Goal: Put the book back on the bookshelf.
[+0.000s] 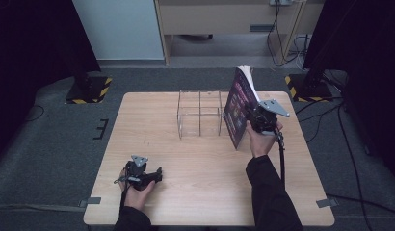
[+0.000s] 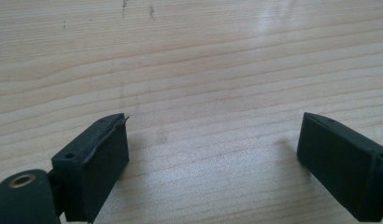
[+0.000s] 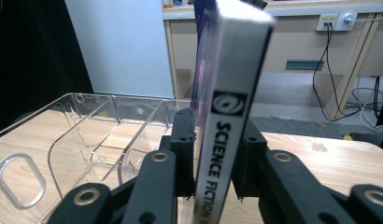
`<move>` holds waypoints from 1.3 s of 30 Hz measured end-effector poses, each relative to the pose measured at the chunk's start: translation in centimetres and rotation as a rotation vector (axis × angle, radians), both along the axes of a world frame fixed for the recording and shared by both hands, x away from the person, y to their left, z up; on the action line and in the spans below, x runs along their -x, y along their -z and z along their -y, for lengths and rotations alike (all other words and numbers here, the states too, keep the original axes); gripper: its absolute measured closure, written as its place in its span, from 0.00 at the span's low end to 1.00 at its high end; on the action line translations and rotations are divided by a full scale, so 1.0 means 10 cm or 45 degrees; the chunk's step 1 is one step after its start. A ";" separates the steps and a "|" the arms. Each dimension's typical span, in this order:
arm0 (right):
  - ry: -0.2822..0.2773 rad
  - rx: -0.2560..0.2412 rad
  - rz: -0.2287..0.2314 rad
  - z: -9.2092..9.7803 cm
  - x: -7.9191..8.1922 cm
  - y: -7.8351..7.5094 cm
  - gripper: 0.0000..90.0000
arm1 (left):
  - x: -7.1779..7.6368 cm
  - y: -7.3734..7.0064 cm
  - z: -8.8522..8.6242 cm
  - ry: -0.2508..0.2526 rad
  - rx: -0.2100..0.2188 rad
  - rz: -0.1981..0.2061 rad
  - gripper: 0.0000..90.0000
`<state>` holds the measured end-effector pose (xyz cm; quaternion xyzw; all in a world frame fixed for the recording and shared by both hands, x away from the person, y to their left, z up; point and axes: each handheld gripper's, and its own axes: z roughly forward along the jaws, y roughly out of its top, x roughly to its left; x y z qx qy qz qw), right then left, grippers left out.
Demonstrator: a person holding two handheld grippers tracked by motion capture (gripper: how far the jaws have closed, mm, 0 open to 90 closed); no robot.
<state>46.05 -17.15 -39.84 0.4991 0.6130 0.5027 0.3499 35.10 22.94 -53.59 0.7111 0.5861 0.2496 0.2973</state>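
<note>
Nearest us, our left hand-held gripper (image 1: 159, 173) rests wide open and empty on the table (image 1: 205, 192). Farther out, our right hand-held gripper (image 1: 248, 115) clamps the upright book (image 1: 238, 108) by its spine, long axis vertical, just right of the clear rack (image 1: 199, 113).

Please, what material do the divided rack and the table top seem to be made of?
Rack: likely clear acrylic or similar plastic, glossy; the wood shows through its curved dividers. Table top: pale wood or wood-look laminate, smooth with faint sheen; grain lines run across it.
</note>
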 end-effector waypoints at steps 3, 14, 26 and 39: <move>-0.011 -0.004 0.002 0.01 0.00 -0.01 0.73 | 0.00 0.00 0.00 0.000 0.000 0.000 0.09; -0.084 -0.048 0.011 0.13 0.11 -0.08 0.32 | 0.00 0.00 0.00 0.000 -0.001 0.000 0.09; -0.202 0.045 -0.134 0.40 0.45 0.22 0.18 | 0.00 0.00 0.00 0.000 -0.003 0.000 0.09; -0.203 0.144 -0.366 0.81 0.71 0.84 0.15 | 0.00 0.00 0.00 0.000 -0.003 -0.001 0.09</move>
